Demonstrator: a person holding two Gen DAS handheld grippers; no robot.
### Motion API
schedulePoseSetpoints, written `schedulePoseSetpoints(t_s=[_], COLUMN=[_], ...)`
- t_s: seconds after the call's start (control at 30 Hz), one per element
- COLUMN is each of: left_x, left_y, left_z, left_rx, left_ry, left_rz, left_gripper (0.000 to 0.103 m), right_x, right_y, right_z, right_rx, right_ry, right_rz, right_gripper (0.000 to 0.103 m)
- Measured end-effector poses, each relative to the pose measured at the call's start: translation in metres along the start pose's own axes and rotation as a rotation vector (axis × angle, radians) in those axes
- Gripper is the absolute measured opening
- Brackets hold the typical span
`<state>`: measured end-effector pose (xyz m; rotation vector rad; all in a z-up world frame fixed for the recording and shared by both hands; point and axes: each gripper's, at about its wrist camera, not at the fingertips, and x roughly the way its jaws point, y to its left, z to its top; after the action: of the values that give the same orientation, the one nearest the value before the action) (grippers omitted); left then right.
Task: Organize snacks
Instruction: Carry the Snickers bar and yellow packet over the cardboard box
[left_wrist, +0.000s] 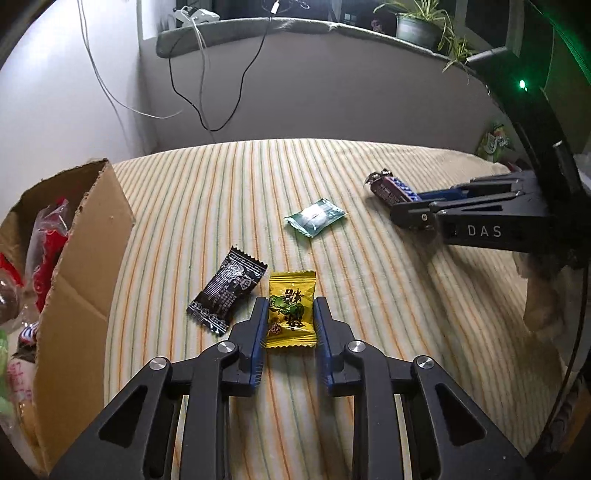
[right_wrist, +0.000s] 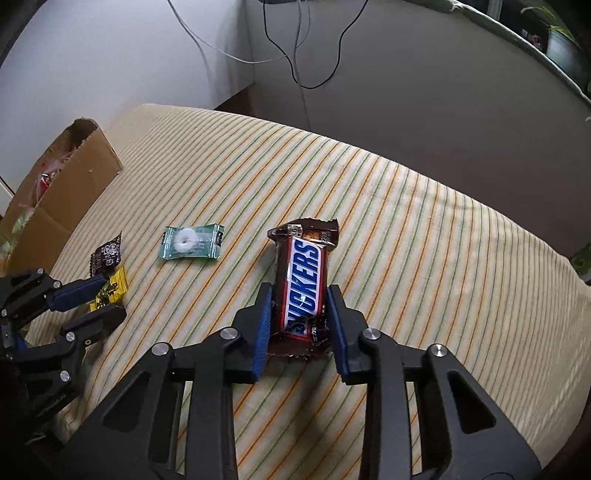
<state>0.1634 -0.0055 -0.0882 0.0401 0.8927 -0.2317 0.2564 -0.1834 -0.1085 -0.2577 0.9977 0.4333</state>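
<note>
Well right of the cardboard box (left_wrist: 70, 280), both grippers are straddling snacks lengthwise, the left gripper (left_wrist: 290, 314) bracketing the yellow candy (left_wrist: 291, 310) and lying nearer the box, the right gripper (right_wrist: 300, 302) narrowing around the Snickers bar (right_wrist: 303, 280).

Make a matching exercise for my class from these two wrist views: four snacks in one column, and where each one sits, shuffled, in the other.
Snacks
1. yellow candy
2. Snickers bar
3. green mint packet
4. black candy packet

Places
A. lying free mid-cloth, between the two tongs
B. between the fingers of the right tongs
C. on the cloth just left of the yellow candy
D. between the fingers of the left tongs

Pairs: 1-D, 2-B, 3-A, 4-C
</note>
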Motion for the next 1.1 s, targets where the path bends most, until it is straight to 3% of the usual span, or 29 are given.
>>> schedulePoseSetpoints(t_s=[0.47, 0.77, 1.1], left_x=[-0.058, -0.097, -0.122], left_y=[0.004, 0.015, 0.049], left_z=[0.005, -0.005, -0.018], left_rx=[-0.032, -0.05, -0.105], left_ry=[-0.139, -0.22, -0.258], left_rz=[0.009, 0.051, 0.103], left_gripper=[0.023, 0.023, 0.023], right_x=[-0.063, -0.093, -0.085], right_y=[0.009, 0.052, 0.109], right_z=[-0.014, -0.006, 0.008], right_rx=[-0.017, -0.08, -0.159], right_ry=[-0.098, -0.159, -0.175], right_rz=[0.021, 0.074, 0.127], right_gripper=[0.029, 0.029, 0.029])
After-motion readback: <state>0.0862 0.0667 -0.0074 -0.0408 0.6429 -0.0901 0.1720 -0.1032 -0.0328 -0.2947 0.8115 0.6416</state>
